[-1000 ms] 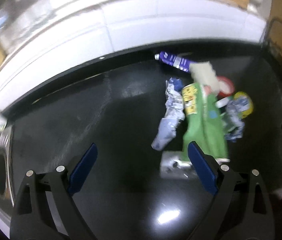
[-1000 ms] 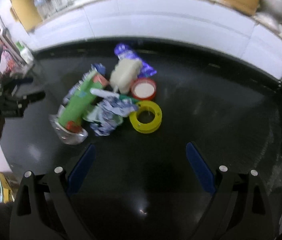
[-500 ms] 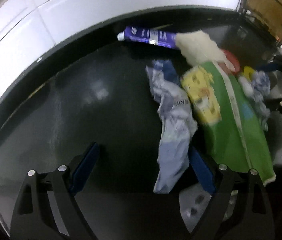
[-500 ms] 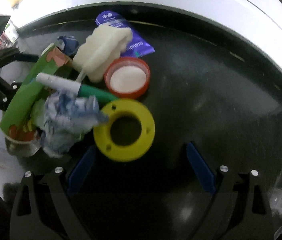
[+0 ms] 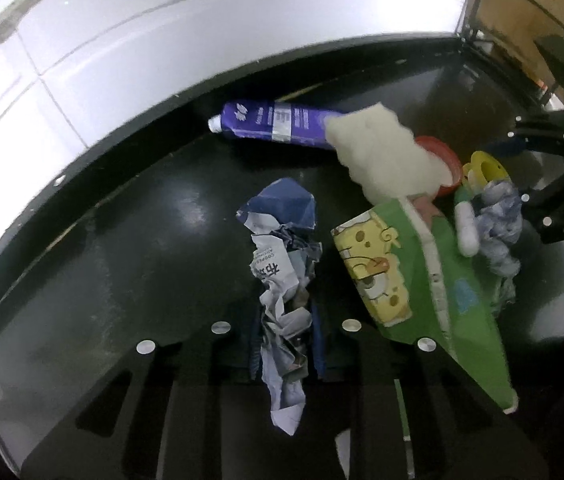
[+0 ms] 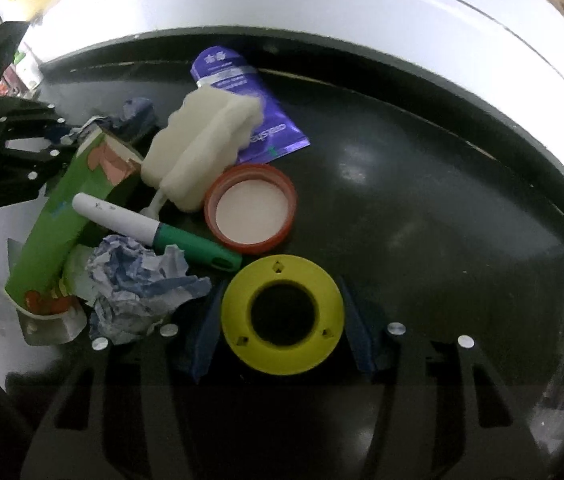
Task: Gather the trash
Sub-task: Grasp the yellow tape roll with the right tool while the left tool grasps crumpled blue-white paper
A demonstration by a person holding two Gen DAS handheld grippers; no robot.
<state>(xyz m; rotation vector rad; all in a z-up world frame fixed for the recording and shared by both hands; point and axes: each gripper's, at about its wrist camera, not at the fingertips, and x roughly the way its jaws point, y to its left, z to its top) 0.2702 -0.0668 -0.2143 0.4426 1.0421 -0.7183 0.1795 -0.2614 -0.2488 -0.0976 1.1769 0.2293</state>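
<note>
A heap of trash lies on a black tabletop [image 5: 130,264]. My left gripper [image 5: 285,336] is shut on a long crumpled blue-and-white paper [image 5: 282,280], its pads pressed to both sides. My right gripper [image 6: 282,316] has its blue pads against both sides of a yellow plastic ring [image 6: 282,316] that lies flat on the tabletop [image 6: 421,200]. Next to the ring lie a red lid [image 6: 250,208], a white-and-green marker [image 6: 154,232], a crumpled blue paper ball [image 6: 138,284], a green carton [image 6: 70,216], a white sponge [image 6: 202,148] and a purple tube [image 6: 242,96].
A white tiled wall [image 5: 162,40] runs behind the table's far edge. The green carton [image 5: 421,272], sponge [image 5: 381,152] and purple tube [image 5: 274,124] lie right of my left gripper. The left gripper's black body [image 6: 6,160] shows at the left of the right wrist view.
Both grippers moved forward into the heap and closed. The left one closed on the crumpled paper, the right one closed around the yellow ring.
</note>
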